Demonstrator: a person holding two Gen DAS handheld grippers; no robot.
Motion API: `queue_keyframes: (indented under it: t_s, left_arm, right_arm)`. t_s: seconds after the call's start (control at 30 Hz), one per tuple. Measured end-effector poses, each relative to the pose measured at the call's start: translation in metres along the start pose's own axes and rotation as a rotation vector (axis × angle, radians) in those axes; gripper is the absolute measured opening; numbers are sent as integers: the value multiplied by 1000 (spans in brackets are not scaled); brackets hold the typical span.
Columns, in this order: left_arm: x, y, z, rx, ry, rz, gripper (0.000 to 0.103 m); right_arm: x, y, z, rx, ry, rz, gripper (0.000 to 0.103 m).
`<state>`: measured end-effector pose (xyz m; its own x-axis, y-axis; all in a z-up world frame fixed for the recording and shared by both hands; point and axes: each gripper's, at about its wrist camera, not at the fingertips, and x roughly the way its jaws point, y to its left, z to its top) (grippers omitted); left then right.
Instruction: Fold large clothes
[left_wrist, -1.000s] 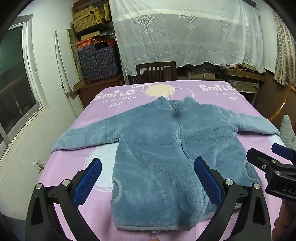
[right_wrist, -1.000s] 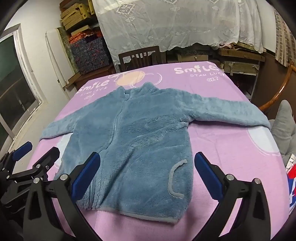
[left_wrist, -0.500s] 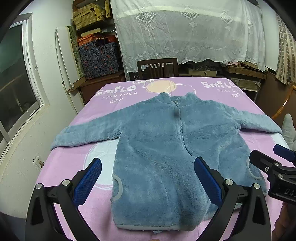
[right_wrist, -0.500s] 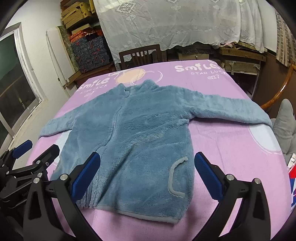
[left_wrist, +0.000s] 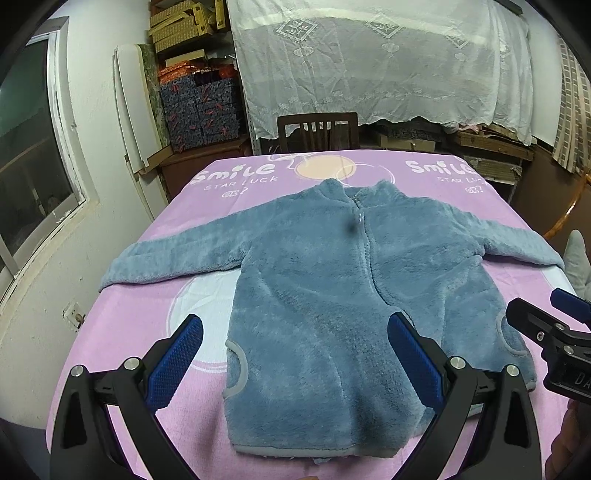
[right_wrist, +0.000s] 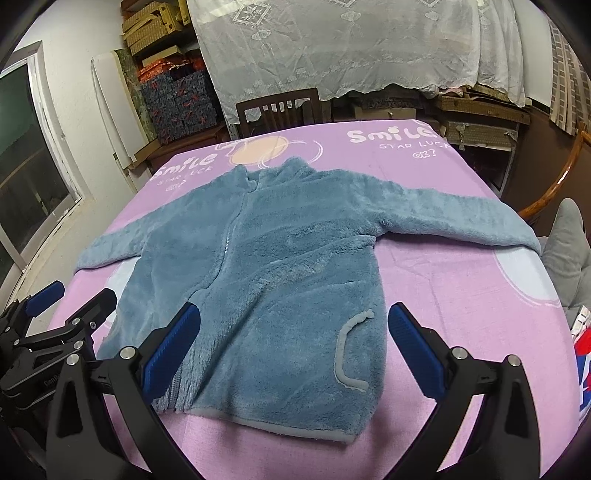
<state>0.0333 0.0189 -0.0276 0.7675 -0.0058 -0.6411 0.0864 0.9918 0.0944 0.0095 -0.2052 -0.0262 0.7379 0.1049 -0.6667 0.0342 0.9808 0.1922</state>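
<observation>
A wooden chair (left_wrist: 317, 131) stands beyond the pink printed cover (left_wrist: 140, 317); behind it, a lace curtain (left_wrist: 380, 62) and what appear to be patterned boxes (left_wrist: 201, 110).

Jacket (left_wrist: 332, 306) lies flat on the worktop (left_wrist: 140, 332), front up, collar at the far end, hem at the near edge, sleeves spread left and right. Chair (left_wrist: 317, 131) stands behind the worktop's far edge. Left tool (left_wrist: 295, 354) and right tool (right_wrist: 293, 345) hover side by side over the hem, jaws spread, touching nothing.
</observation>
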Motion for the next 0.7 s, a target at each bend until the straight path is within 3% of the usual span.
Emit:
queue_keyframes:
  t_s: [0.7]
  left_arm:
    - [2,5,-3,-9,13,3,100]
  right_arm:
    - [4,-4,-3,-5,15,-19,99]
